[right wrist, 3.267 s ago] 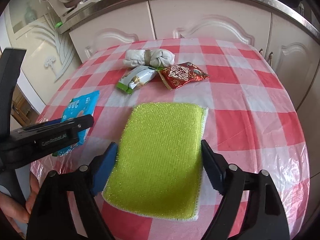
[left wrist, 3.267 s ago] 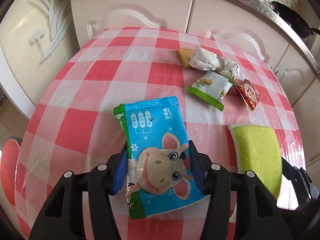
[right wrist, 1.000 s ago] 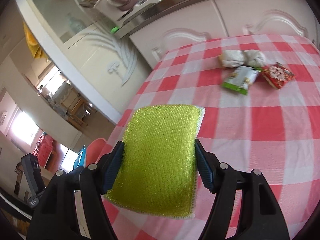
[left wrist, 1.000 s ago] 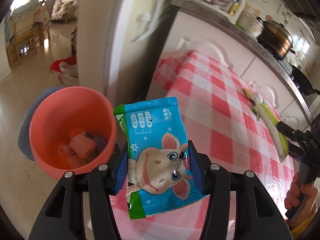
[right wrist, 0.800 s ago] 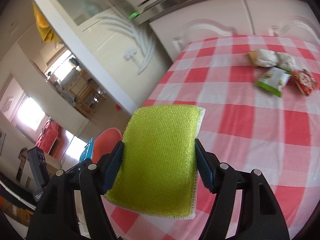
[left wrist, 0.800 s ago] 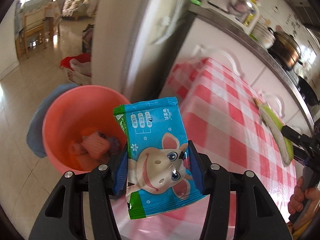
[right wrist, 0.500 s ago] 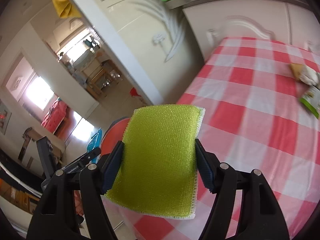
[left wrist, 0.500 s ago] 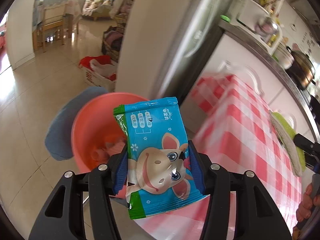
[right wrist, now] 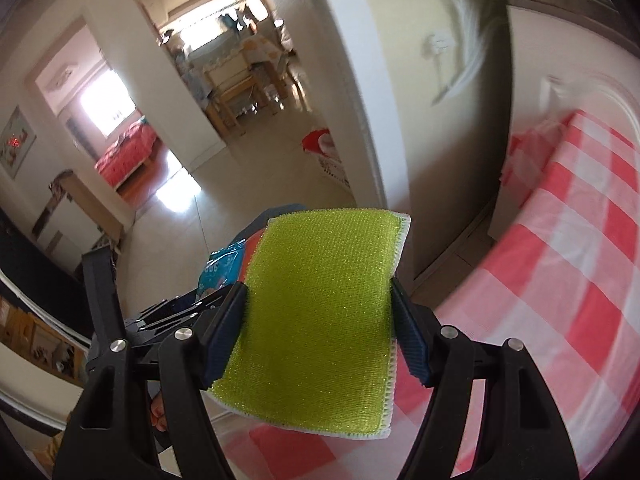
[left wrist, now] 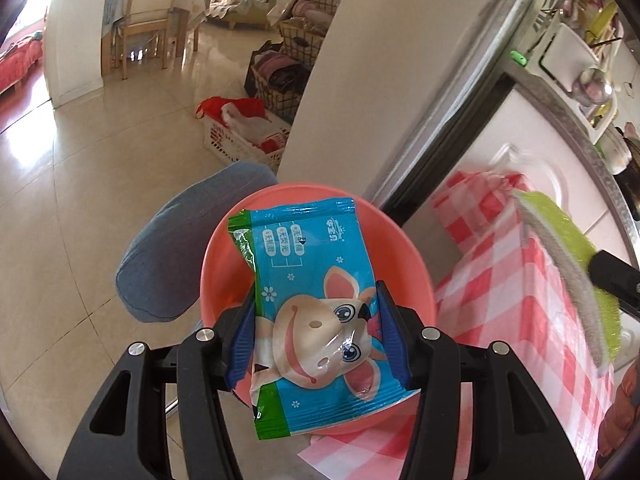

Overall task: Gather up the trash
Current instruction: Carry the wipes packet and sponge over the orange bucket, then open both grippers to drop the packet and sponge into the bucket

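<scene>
My left gripper [left wrist: 316, 332] is shut on a blue snack packet [left wrist: 308, 300] with a cartoon cow. It holds the packet directly above a salmon-pink bin [left wrist: 400, 248] that stands on the floor beside the table. My right gripper [right wrist: 320, 328] is shut on a yellow-green sponge [right wrist: 324, 312] and holds it in the air past the table's left edge. The sponge also shows edge-on at the right of the left wrist view [left wrist: 568, 256]. The left gripper and the blue packet [right wrist: 224, 268] show behind the sponge in the right wrist view.
The table with a red-and-white checked cloth [left wrist: 512, 280] lies to the right, and also shows in the right wrist view [right wrist: 560, 272]. A blue-grey cushion [left wrist: 176, 248] sits left of the bin. A white laundry basket [left wrist: 248, 136] stands on the tiled floor by the wall corner.
Both grippers have swung left off the table with their loads. The left one now holds the packet right over the bin. The sponge has followed toward the table's left edge.
</scene>
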Action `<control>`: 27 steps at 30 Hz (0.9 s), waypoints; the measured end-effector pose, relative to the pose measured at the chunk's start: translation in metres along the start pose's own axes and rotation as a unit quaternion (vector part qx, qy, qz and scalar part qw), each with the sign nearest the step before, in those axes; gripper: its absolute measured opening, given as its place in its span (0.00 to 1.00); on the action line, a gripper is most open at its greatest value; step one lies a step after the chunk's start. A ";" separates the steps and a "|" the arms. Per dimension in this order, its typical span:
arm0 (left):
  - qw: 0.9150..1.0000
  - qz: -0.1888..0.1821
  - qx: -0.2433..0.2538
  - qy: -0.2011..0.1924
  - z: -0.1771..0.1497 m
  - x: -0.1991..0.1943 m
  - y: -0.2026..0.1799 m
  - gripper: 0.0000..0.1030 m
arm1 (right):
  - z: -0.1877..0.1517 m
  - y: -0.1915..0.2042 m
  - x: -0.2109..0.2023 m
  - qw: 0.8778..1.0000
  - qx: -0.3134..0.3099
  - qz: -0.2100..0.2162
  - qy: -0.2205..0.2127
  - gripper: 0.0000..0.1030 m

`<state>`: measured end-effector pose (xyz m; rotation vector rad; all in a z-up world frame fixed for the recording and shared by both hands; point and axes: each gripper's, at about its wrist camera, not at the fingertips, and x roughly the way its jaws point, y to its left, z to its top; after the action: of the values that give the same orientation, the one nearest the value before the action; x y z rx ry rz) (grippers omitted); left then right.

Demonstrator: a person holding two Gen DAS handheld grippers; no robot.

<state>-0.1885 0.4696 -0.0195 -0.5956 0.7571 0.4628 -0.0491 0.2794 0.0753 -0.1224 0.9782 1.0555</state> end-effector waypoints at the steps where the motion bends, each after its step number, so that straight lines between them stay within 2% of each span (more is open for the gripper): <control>1: 1.000 0.001 -0.001 0.002 -0.001 0.002 0.001 0.54 | 0.002 0.005 0.010 1.000 -0.010 -0.005 0.007 0.68; 6: 1.000 0.006 -0.004 0.014 -0.003 0.016 0.004 0.54 | 0.011 0.016 0.050 0.999 -0.028 -0.002 0.047 0.68; 12: 1.000 0.013 -0.011 0.026 -0.005 0.030 0.010 0.54 | 0.015 0.028 0.076 0.997 -0.042 -0.004 0.072 0.69; 18: 0.999 0.015 -0.021 0.036 -0.005 0.041 0.017 0.54 | 0.016 0.041 0.098 0.992 -0.075 -0.037 0.091 0.79; 23: 0.999 0.012 -0.028 0.031 -0.004 0.045 0.019 0.55 | 0.014 0.035 0.108 0.994 -0.055 -0.029 0.094 0.83; 24: 0.999 0.011 -0.028 0.030 -0.004 0.044 0.019 0.55 | 0.014 0.034 0.107 0.994 -0.050 -0.026 0.092 0.83; 26: 0.999 0.012 -0.029 0.027 -0.003 0.044 0.020 0.66 | 0.014 0.031 0.105 0.995 -0.045 -0.021 0.086 0.84; 27: 0.999 0.011 -0.030 0.025 -0.002 0.044 0.020 0.67 | 0.014 0.031 0.104 0.996 -0.043 -0.020 0.082 0.84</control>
<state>-0.1735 0.4911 -0.0599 -0.6570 0.7996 0.4947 -0.0505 0.3726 0.0190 -0.3020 1.0734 1.0644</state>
